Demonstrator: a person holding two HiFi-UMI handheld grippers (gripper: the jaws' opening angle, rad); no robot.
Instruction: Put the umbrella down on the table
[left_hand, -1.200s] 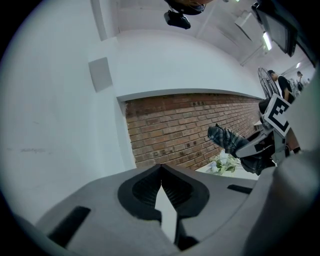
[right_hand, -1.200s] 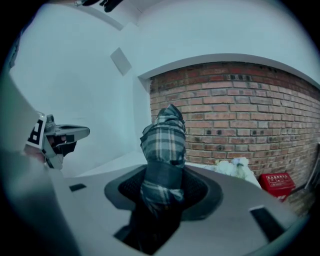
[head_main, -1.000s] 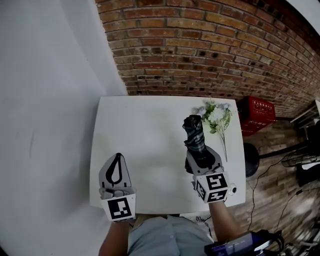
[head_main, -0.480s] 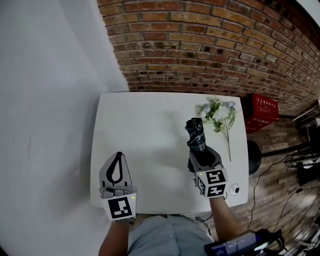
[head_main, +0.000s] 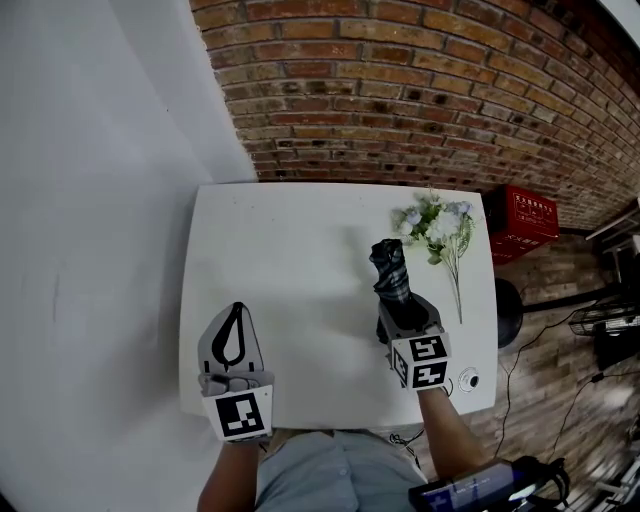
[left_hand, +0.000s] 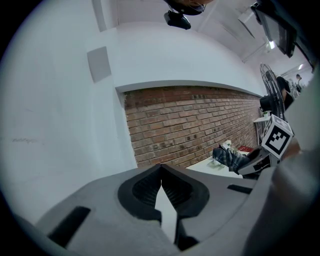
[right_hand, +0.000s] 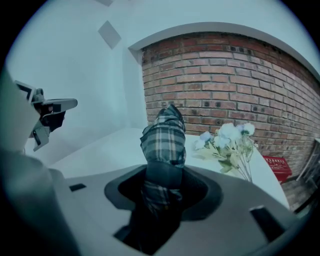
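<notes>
Ahead of you the brick wall (head_main: 420, 90) fills the far side, and the plain white wall (head_main: 90, 200) runs down your left. Against them stands the white bench (head_main: 290, 270), which takes up the middle of the head view. Off its far right corner, on the floor, sits a red crate (head_main: 527, 222).

On the bench's far right part lies a bunch of pale flowers (head_main: 437, 226), blooms toward the brick wall and stems trailing back toward you.

The umbrella (head_main: 392, 278), folded and wrapped in dark plaid cloth, is over the right half of the bench, just on your side of the flowers and apart from them. It slants up and away from you, its free end toward the brick wall. From these views you cannot tell whether any part of it touches the bench top.

Your right tool (head_main: 405, 318) is gripping that umbrella: in the right gripper view the plaid bundle (right_hand: 164, 137) sits squarely between the jaws of the tool (right_hand: 162, 185), with both pads pressed against it.

Your left tool (head_main: 236, 312) hangs over the near left part of the bench, well apart from the umbrella. Its jaws are closed, tips meeting (left_hand: 161, 170), with nothing between them.
</notes>
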